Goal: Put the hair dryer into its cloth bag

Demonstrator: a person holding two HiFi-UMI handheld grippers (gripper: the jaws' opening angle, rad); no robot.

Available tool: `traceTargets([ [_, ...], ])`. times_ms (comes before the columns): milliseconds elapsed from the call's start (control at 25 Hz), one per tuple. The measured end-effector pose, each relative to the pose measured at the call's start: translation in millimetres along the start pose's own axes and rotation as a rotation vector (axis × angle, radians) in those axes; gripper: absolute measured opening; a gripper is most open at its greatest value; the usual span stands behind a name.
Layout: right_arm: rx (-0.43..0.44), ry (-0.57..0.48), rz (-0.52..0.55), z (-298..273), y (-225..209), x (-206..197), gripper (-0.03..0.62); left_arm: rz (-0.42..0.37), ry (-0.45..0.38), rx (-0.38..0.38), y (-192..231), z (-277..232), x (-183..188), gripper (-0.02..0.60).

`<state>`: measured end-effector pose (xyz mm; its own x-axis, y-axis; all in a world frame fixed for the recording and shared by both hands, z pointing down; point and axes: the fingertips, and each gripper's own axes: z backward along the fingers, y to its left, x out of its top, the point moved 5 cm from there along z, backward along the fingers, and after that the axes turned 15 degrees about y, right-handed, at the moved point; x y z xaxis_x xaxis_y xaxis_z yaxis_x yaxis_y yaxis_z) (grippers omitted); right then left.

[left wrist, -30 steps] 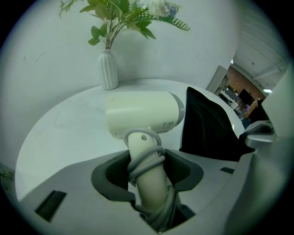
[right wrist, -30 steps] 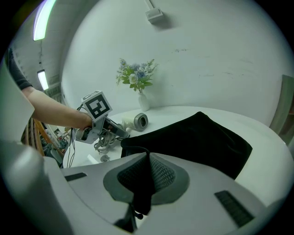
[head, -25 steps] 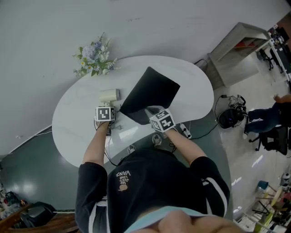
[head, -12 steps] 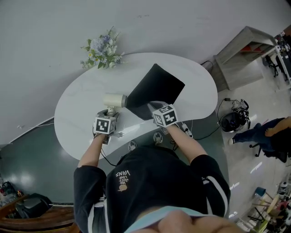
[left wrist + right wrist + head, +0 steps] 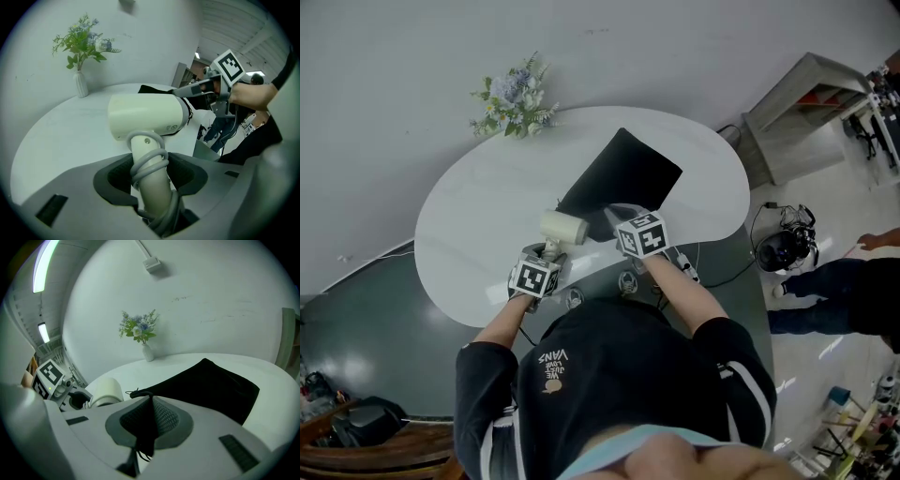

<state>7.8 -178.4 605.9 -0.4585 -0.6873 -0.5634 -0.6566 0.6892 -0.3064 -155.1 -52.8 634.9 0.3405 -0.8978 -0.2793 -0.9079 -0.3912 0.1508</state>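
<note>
The cream hair dryer (image 5: 563,228) hangs above the white table (image 5: 469,216), just left of the mouth of the black cloth bag (image 5: 623,183). My left gripper (image 5: 151,176) is shut on the dryer's handle (image 5: 150,180), which has its grey cord wound round it; the barrel (image 5: 145,116) points toward the bag (image 5: 154,89). My right gripper (image 5: 149,423) is shut on the bag's near edge and holds it lifted, while the rest of the bag (image 5: 211,383) lies flat on the table. In the right gripper view the dryer (image 5: 107,392) shows at the left beside the bag's mouth.
A small white vase of flowers (image 5: 514,97) stands at the table's far edge. A grey shelf unit (image 5: 802,103) and a black headset on cables (image 5: 780,248) are on the floor to the right. A person's legs (image 5: 839,295) stand at the right edge.
My left gripper has carried the hair dryer rightward and nearer, from the table's left part up to the bag's mouth. The right gripper has stayed put with the bag's edge.
</note>
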Motion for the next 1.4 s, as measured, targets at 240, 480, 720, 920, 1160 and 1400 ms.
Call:
traceTargets([
  [240,0.007,-0.029,-0.025,10.7,1.0,-3.8,0.049,-0.052,0.03,-0.024,-26.0,-17.2,-3.8,0.232],
  [480,0.029,-0.053,-0.05,22.0,7.5,-14.3,0.051,-0.054,0.074,-0.039,-39.8,-32.2,4.4,0.232],
  [720,0.026,-0.068,-0.041,30.3,11.0,-22.7,0.051,-0.048,0.104,-0.086,-50.9,-46.7,23.9,0.232],
  [920,0.031,-0.084,-0.025,38.9,13.4,-26.1,0.049,-0.062,0.126,-0.078,-56.5,-52.1,42.6,0.232],
  [1160,0.042,-0.099,-0.009,46.9,16.5,-32.9,0.049,-0.051,0.095,-0.079,-60.9,-63.3,68.1,0.232],
  [1400,0.044,-0.108,0.01,54.6,14.0,-38.1,0.049,-0.057,0.062,-0.044,-57.8,-67.3,93.2,0.232],
])
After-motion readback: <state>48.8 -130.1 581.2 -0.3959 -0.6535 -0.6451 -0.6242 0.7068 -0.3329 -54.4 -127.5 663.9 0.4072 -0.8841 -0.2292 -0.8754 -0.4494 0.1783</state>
